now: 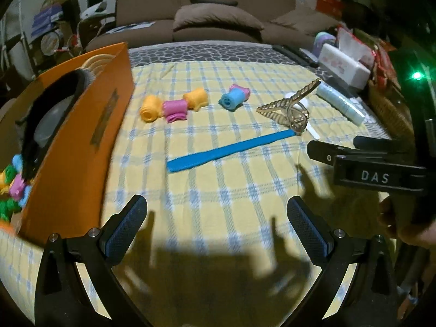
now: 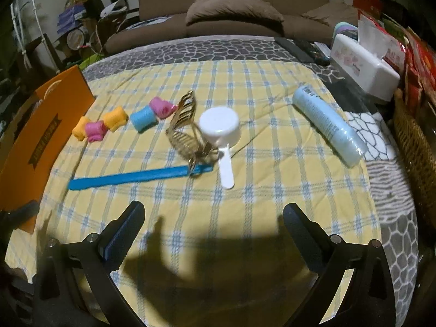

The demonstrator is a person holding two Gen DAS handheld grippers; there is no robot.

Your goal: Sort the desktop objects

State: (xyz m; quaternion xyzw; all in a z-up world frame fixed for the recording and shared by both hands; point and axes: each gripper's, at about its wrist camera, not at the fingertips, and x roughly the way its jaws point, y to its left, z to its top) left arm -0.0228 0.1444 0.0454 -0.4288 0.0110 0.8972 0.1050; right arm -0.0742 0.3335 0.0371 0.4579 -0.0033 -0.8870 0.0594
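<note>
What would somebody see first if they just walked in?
Probably the bright foam rollers in yellow, pink and blue, lying left of the gold hair clip at mid-cloth. A big orange box stands at the left edge, and a blue strip lies nearest the open grippers.

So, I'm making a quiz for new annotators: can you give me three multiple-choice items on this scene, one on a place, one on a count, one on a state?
1. Where is the gold hair claw?
A. in the orange box
B. on the checked cloth beside the white scoop
C. on the sofa

2. How many yellow foam rollers lie on the cloth?
A. two
B. four
C. none

3. How is the right tool?
A. shut on the blue strip
B. shut, empty
C. open, empty

Answers:
1 B, it sits against the white scoop.
2 A, one on each side of a pink roller.
3 C, its fingers stand apart with bare cloth between.
</note>
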